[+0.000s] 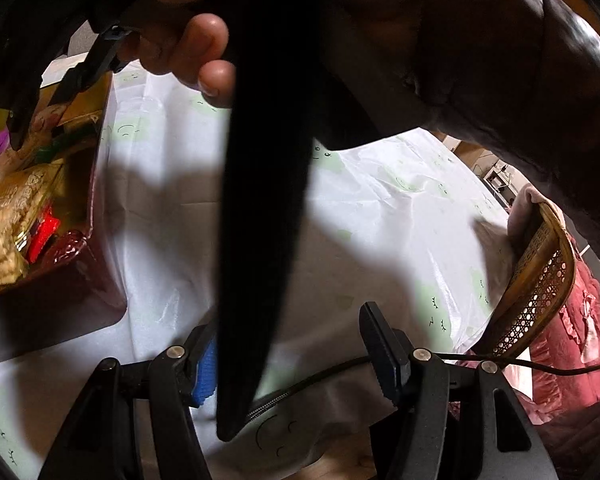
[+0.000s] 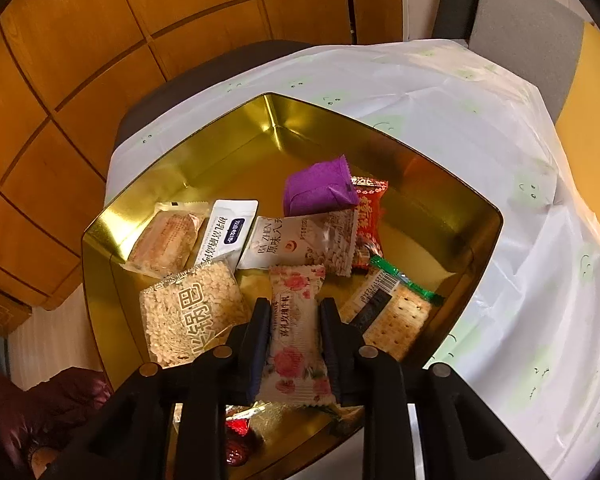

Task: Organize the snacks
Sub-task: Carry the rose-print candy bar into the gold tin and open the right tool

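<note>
A gold-lined tin [image 2: 480,216] stands on the white tablecloth and holds several wrapped snacks. My right gripper [image 2: 294,304] hangs over its near side, pointing steeply down. A rose-printed packet [image 2: 296,344] lies between its fingers, flat and unsqueezed, so the jaws read as open. Around it are a puffed-rice bar [image 2: 188,312], a cracker pack [image 2: 404,316], a purple pack [image 2: 320,190] and a nut pack [image 2: 304,240]. My left gripper [image 1: 292,348] stands open over bare cloth, right of the tin [image 1: 96,280]. A blurred black bar [image 1: 260,240] crosses just in front of it.
A hand [image 1: 196,48] and a dark glossy sleeve [image 1: 500,60] fill the top of the left wrist view. A rattan chair back [image 1: 540,280] with a red cushion [image 1: 572,344] is at the table's right edge. Wood panelling [image 2: 100,60] lies beyond the tin.
</note>
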Tool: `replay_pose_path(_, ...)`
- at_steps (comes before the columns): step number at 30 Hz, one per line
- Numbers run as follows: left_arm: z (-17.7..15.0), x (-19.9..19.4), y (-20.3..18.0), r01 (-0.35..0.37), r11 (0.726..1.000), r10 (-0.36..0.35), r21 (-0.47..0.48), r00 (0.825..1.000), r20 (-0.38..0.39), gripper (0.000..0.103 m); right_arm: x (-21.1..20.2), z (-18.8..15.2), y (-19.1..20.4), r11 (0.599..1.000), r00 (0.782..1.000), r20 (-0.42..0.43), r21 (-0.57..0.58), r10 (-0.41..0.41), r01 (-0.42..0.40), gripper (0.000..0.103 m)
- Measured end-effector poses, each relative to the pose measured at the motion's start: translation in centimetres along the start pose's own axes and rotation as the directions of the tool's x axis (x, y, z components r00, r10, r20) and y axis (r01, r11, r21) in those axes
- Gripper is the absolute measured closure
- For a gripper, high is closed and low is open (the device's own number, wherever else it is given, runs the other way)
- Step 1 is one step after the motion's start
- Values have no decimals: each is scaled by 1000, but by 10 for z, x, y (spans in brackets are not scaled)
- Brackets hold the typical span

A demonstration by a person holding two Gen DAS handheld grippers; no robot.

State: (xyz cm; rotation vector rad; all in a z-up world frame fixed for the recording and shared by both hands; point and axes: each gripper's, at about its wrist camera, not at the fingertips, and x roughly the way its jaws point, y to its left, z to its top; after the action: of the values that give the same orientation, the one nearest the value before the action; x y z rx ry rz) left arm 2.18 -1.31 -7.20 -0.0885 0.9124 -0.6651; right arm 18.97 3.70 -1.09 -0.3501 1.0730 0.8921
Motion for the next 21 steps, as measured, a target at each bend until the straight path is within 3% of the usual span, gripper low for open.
replay_pose_path(6, 1, 0, 1, 0, 1000, 0, -1, 1000, -1, 39, -11, -4, -1, 1000, 1000, -3, 5, 1, -1, 73)
replay_pose_path(14, 2, 1, 2, -2, 1000, 2, -1, 1000, -1, 39, -23, -15, 13, 996, 999, -3, -80, -45, 45, 73)
replay_pose_path(21, 2, 2, 1, -8, 1000, 8, 4, 1000, -2, 39, -33, -24, 10, 996, 998, 13, -60, -68, 69, 73)
